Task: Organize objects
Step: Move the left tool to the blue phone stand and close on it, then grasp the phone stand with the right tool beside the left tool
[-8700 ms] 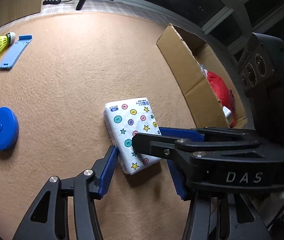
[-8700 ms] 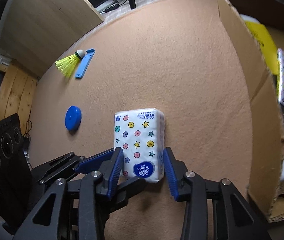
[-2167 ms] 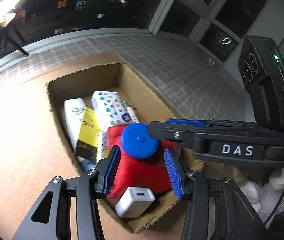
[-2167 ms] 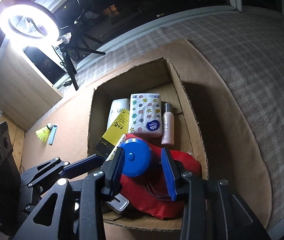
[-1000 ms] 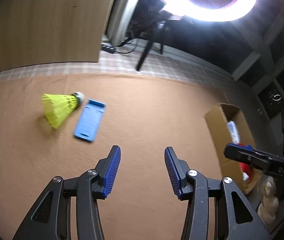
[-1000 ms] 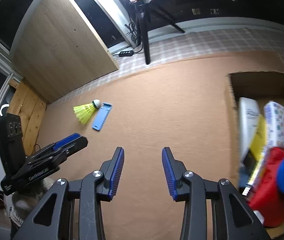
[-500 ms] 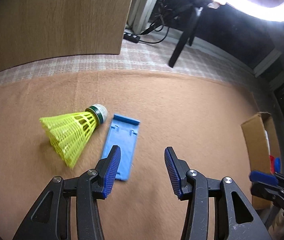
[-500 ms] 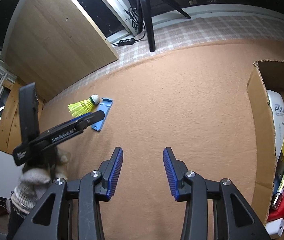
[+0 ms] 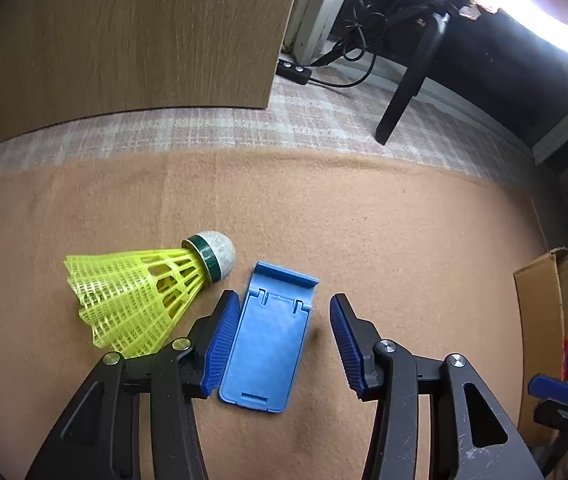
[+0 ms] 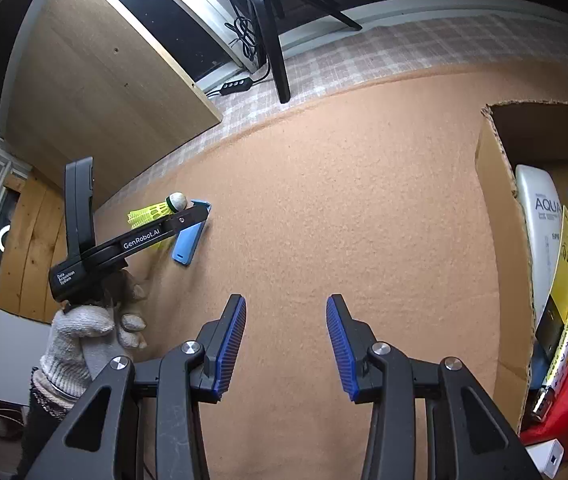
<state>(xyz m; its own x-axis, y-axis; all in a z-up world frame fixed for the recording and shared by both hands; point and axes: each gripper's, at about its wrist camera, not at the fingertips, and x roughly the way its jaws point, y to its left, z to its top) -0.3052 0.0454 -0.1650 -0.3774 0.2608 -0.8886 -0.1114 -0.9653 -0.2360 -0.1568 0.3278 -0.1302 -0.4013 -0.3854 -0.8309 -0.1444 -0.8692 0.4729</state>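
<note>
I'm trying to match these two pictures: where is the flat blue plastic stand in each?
Left wrist view: blue stand lies low in the centre, between the open left hand-held gripper.
Right wrist view: blue stand is small, left of centre.
Shared landmark: the yellow shuttlecock beside it.

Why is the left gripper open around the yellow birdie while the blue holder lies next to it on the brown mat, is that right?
Not quite. The left wrist view shows the left gripper open around the blue holder, not the yellow birdie. The birdie is what lies next to it, outside the fingers, on the brown mat.
</note>
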